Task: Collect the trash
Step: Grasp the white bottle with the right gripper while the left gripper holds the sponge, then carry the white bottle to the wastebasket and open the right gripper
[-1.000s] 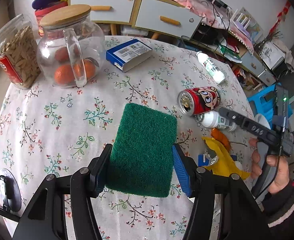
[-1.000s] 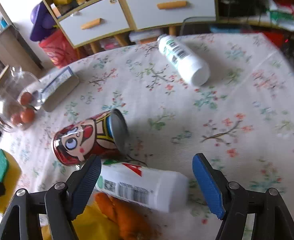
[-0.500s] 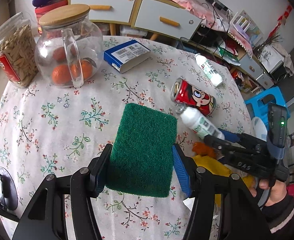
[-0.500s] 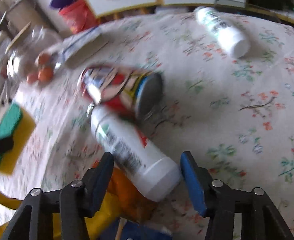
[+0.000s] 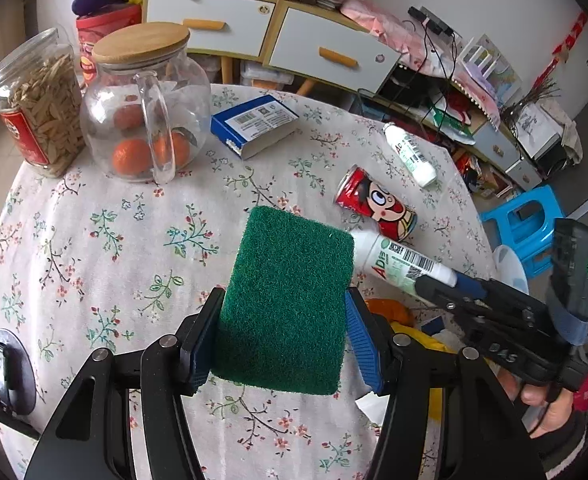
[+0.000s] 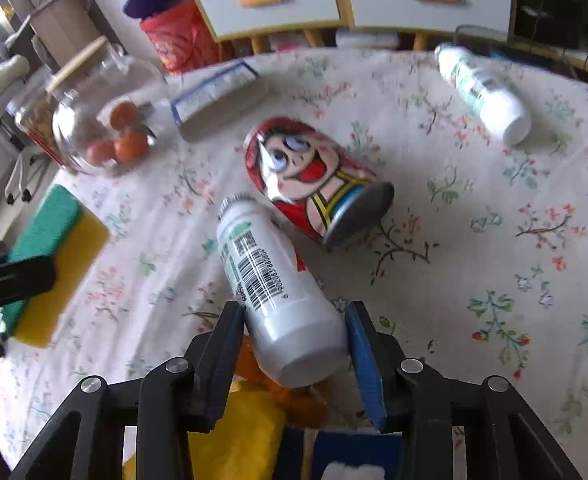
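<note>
Right tongs [image 6: 294, 356] have just been closing: a second ago they stood wide around the lying white bottle [image 6: 272, 288]; now both pads meet its base, low centre of the right view, the bottle turned end-on toward the camera. Its cap sits just beside the red can [image 6: 314, 178]. Likely the grasp before lift-off. Left tongs [image 5: 282, 336], unchanged, hold the green sponge [image 5: 286, 300]. A second bottle [image 6: 484, 94] waits upper right.

Black left gripper [image 5: 282, 344] and right gripper [image 6: 294, 356]: blue-padded jaws, silver screws.
</note>
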A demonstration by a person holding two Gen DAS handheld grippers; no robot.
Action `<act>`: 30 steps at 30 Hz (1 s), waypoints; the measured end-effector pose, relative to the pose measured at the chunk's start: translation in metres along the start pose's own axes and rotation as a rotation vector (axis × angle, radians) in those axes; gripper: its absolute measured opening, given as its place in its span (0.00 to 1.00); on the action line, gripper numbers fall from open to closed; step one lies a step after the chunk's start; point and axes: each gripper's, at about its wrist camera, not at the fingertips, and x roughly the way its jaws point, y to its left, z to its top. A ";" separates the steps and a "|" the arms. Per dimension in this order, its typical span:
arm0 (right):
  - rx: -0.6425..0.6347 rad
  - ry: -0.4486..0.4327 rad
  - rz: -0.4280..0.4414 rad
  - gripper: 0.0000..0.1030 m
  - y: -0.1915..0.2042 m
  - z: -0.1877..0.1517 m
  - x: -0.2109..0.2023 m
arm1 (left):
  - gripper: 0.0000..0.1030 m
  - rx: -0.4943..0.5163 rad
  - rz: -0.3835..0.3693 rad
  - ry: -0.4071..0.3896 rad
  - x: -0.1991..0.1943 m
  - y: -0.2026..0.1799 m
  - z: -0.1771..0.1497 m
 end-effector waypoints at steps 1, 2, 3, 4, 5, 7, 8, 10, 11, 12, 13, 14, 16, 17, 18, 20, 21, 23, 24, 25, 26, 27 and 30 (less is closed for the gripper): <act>0.004 -0.010 0.002 0.44 0.001 0.000 -0.005 | 0.59 0.005 0.002 -0.002 -0.001 -0.002 -0.001; 0.009 -0.020 0.002 0.44 0.001 0.000 -0.010 | 0.59 0.011 0.003 -0.004 -0.002 -0.004 -0.002; 0.015 -0.031 0.000 0.44 0.000 0.000 -0.016 | 0.59 0.016 0.003 -0.006 -0.002 -0.006 -0.002; 0.023 -0.042 -0.003 0.43 -0.001 -0.001 -0.022 | 0.59 0.020 0.004 -0.008 -0.002 -0.009 -0.003; 0.032 -0.054 -0.004 0.43 -0.003 -0.002 -0.030 | 0.59 0.025 0.004 -0.010 -0.003 -0.011 -0.004; 0.045 -0.076 -0.003 0.43 -0.005 -0.003 -0.042 | 0.59 0.035 0.006 -0.014 -0.004 -0.017 -0.007; 0.049 -0.085 -0.005 0.43 -0.007 -0.004 -0.048 | 0.59 0.041 0.006 -0.016 -0.004 -0.020 -0.008; 0.057 -0.102 -0.021 0.43 -0.013 -0.007 -0.063 | 0.59 0.053 0.006 -0.020 -0.005 -0.026 -0.011; 0.062 -0.110 -0.030 0.43 -0.016 -0.009 -0.070 | 0.59 0.056 0.007 -0.022 -0.006 -0.028 -0.012; 0.069 -0.119 -0.039 0.43 -0.020 -0.010 -0.076 | 0.59 0.058 0.006 -0.024 -0.006 -0.031 -0.013; 0.079 -0.127 -0.047 0.43 -0.025 -0.012 -0.083 | 0.59 0.058 0.002 -0.025 -0.007 -0.034 -0.015; 0.092 -0.135 -0.058 0.43 -0.031 -0.014 -0.090 | 0.59 0.058 -0.002 -0.025 -0.007 -0.036 -0.015; 0.116 -0.148 -0.081 0.43 -0.041 -0.018 -0.103 | 0.59 0.053 -0.012 -0.027 -0.008 -0.040 -0.017; 0.128 -0.156 -0.095 0.43 -0.047 -0.020 -0.109 | 0.59 0.048 -0.017 -0.029 -0.009 -0.042 -0.019; 0.141 -0.165 -0.112 0.43 -0.054 -0.022 -0.117 | 0.59 0.045 -0.022 -0.030 -0.009 -0.044 -0.019; 0.178 -0.191 -0.147 0.43 -0.072 -0.027 -0.134 | 0.59 0.041 -0.032 -0.033 -0.010 -0.048 -0.022; 0.200 -0.202 -0.160 0.43 -0.081 -0.029 -0.142 | 0.59 0.040 -0.035 -0.034 -0.011 -0.050 -0.022; 0.245 -0.223 -0.187 0.43 -0.101 -0.035 -0.158 | 0.59 0.038 -0.037 -0.039 -0.011 -0.054 -0.023; 0.265 -0.232 -0.203 0.43 -0.110 -0.038 -0.164 | 0.59 0.038 -0.039 -0.040 -0.011 -0.055 -0.023; 0.293 -0.241 -0.224 0.43 -0.122 -0.042 -0.172 | 0.59 0.036 -0.041 -0.041 -0.010 -0.057 -0.023; 0.325 -0.249 -0.244 0.43 -0.134 -0.046 -0.180 | 0.59 0.035 -0.043 -0.041 -0.010 -0.059 -0.023; 0.349 -0.256 -0.258 0.43 -0.144 -0.050 -0.185 | 0.59 0.033 -0.046 -0.041 -0.009 -0.060 -0.022; 0.430 -0.273 -0.301 0.43 -0.179 -0.064 -0.201 | 0.59 0.024 -0.057 -0.044 -0.008 -0.066 -0.020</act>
